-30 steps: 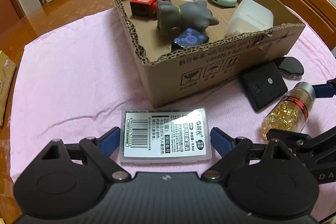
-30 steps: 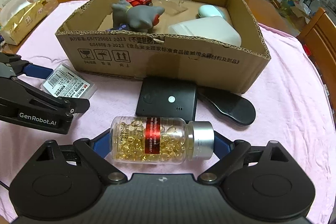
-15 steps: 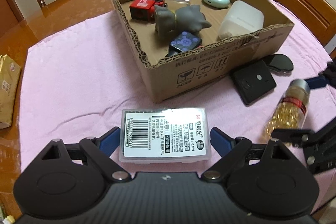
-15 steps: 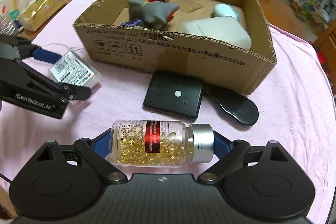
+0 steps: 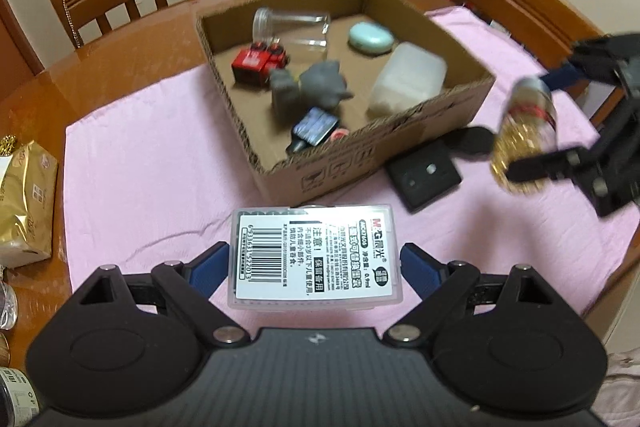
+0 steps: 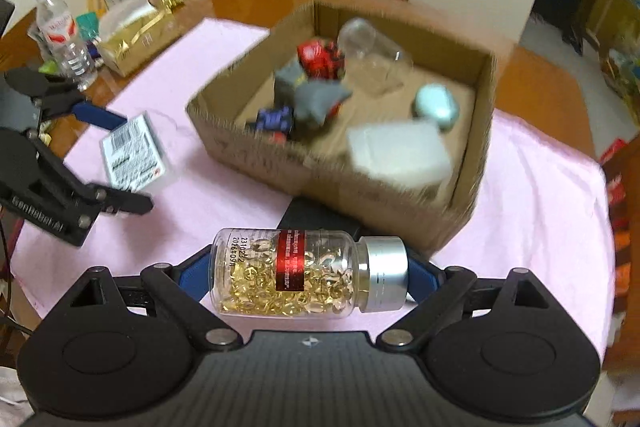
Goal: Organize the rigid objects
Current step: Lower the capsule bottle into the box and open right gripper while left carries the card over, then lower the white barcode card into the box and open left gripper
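- Left wrist view: the left tool fills the bottom of the frame and pinches a clear plastic case with a barcode label, one blue pad on each short side. The case sits lifted above the pink cloth.
- The cardboard box lies in the middle of the frame, beyond the case. Inside it are a clear jar, a red toy truck, a grey figurine, a mint-green case, a white container and a small blue item.
- At right, the right tool holds a pill bottle up in the air, blurred.
- A flat black device and a black oval thing lie on the cloth just beside the box's near wall; a gold packet sits at the left edge on the bare desk.
- Right wrist view: the right tool clamps the pill bottle lengthwise, base against one pad and silver cap against the other. The box is in the upper centre, blurred.
- The left tool with its plastic case shows at centre left; a water bottle and other clutter stand at upper left.
- Judged step: both pieces are gripped and raised, in transit to the box. Next, each needs carrying over the near wall and releasing onto bare floor inside.
- Free floor in the box is limited, and the two tools could crowd each other over the opening, so going in one at a time seems safer.
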